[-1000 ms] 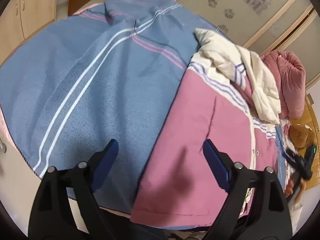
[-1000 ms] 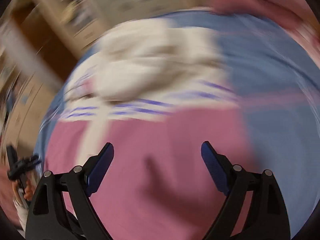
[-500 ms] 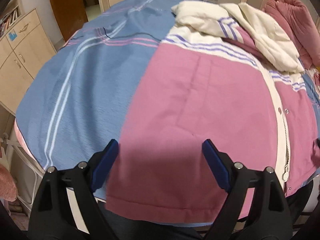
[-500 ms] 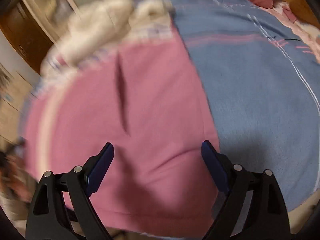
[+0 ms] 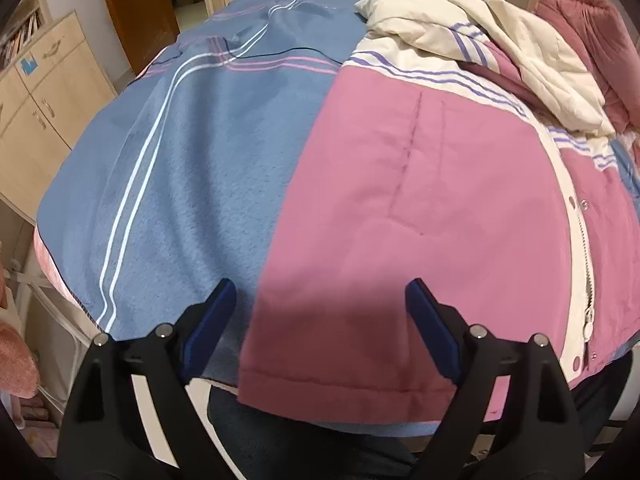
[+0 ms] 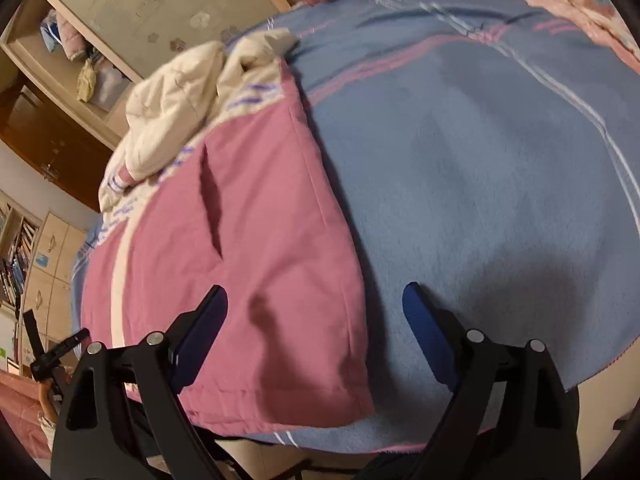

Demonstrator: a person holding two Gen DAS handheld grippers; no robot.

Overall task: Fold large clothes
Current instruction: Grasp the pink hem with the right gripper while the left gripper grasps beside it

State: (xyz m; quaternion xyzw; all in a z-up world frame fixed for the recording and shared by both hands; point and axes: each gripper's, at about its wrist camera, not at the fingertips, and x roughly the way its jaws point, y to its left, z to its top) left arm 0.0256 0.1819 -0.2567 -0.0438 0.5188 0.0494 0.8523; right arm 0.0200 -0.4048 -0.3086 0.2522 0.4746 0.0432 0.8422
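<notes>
As both views settle from blur, left gripper and right gripper hover agape, empty, over jacket hem; grasp pending.

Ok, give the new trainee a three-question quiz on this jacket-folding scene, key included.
1. True or false: the left claw is shut on the pink jacket.
2. What does the jacket lie on? A) bare floor B) blue striped blanket C) wooden table
3. Fill in: the jacket's zipper runs along a strip coloured ____.

Key: 1 false, both claws, including the right claw, are open and hold nothing; 2 B; 3 cream.
</notes>
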